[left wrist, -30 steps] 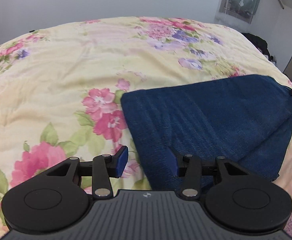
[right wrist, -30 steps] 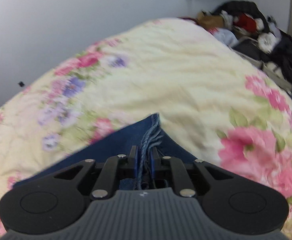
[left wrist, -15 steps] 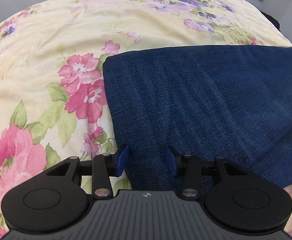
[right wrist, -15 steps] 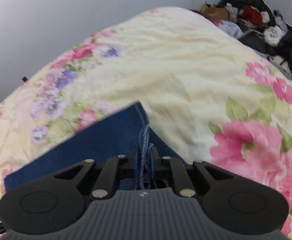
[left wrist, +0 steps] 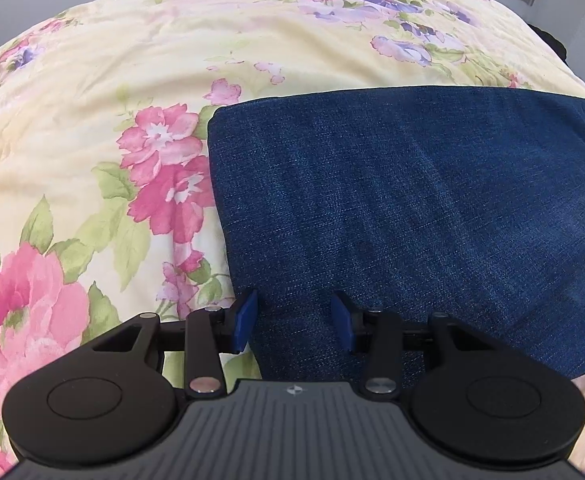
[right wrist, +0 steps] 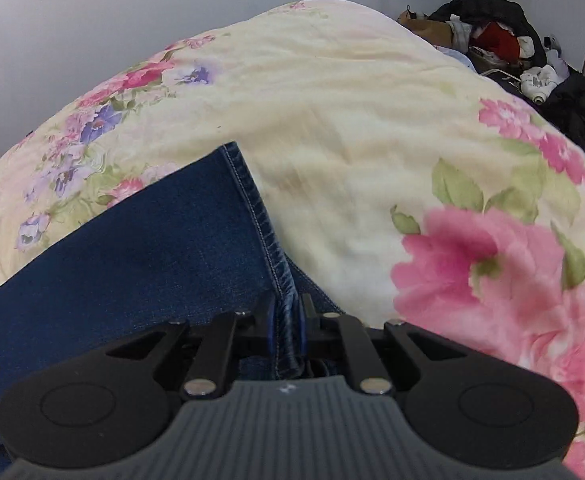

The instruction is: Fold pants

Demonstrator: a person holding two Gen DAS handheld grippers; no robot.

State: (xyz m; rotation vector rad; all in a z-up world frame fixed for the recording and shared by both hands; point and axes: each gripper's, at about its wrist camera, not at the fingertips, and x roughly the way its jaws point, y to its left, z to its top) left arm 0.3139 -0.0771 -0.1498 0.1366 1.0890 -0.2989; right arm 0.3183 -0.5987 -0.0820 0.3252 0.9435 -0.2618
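The dark blue denim pants [left wrist: 404, 208] lie folded flat on the floral bedspread [left wrist: 132, 80]. My left gripper [left wrist: 294, 322] is open, with its blue pads either side of the near left part of the fold, low over the cloth. In the right wrist view the pants [right wrist: 140, 248] stretch off to the left with a stitched hem edge running up the middle. My right gripper [right wrist: 286, 318] is shut on that hem edge, with denim bunched between the fingers.
The yellow bedspread [right wrist: 352, 128] with pink and purple flowers covers the whole bed. A pile of dark clothes and bags [right wrist: 524, 60] lies beyond the bed's far right edge. A grey wall stands behind the bed.
The left gripper has come down and forward over the pants, still open. The right gripper has carried the hem down and left, and the raised cloth now lies flat.
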